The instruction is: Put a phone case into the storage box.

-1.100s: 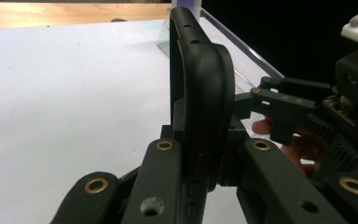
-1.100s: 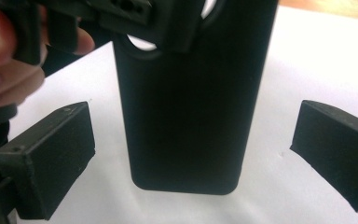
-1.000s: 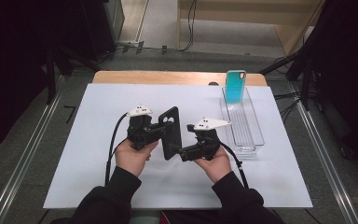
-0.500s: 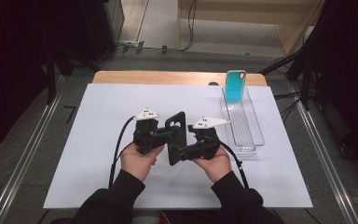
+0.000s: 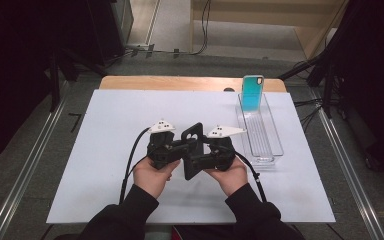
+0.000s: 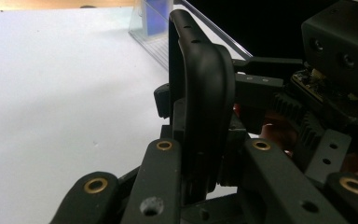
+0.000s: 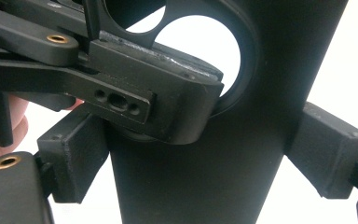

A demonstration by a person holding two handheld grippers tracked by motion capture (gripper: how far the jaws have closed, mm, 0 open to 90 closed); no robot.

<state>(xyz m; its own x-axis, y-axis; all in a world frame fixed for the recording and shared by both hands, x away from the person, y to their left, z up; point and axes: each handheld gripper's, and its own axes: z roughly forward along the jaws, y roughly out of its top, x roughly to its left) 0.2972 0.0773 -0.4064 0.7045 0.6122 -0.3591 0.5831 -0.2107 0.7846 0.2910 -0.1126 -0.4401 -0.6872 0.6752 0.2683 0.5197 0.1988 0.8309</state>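
1. High view: a white sheet (image 5: 105, 150) covers the table, with a strip of bare wooden tabletop (image 5: 180, 83) showing at its far edge.
2. Grey floor runs around the table, with metal rails at both sides, cables on the floor beyond the far edge, and dark screens to either side.
3. A clear plastic tray (image 5: 262, 135) lies on the sheet, near the right of the black phone case (image 5: 194, 150); a teal phone (image 5: 253, 93) stands upright at the tray's far end.
4. The black phone case is held above the sheet at the near middle, between the two grippers, tilted with its camera cutouts toward the far side.
5. The left gripper (image 5: 177, 149) is clamped narrow on the case's thin edge, which the left gripper view shows rising between its jaws.
6. The right gripper (image 5: 196, 161) spans the case's width; in the right gripper view its pads (image 7: 77, 158) sit against both sides, and the jaws have just been closing on it.
7. Compared with a second ago, the case and both hands sit slightly nearer the person, and the case is turned a little; tray and phone are unchanged.
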